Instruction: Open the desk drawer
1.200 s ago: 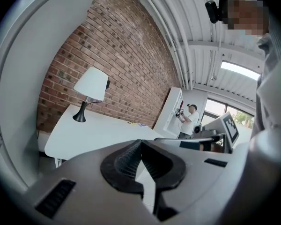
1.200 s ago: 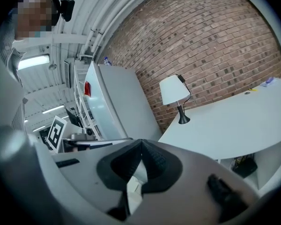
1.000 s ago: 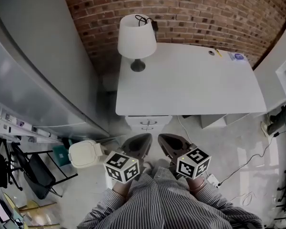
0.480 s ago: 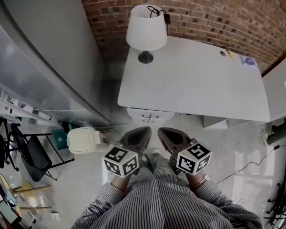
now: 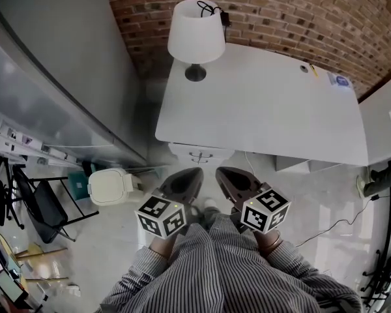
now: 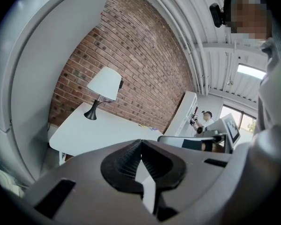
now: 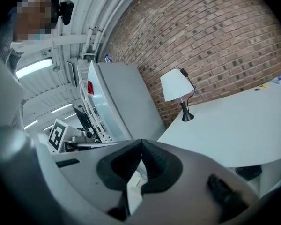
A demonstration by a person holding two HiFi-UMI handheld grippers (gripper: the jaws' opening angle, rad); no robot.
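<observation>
Under the desk (image 5: pixel 260 103), the drawer (image 5: pixel 201 154) sits closed, contents hidden.

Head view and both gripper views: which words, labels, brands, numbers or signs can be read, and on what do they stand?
No text can be read in any view.
Sticker on the far corner of the desk: print too small to read.
Cubes on the left gripper and right gripper: square marker patterns only, no letters.
Shelf at the left: labels on its items are blurred.
</observation>
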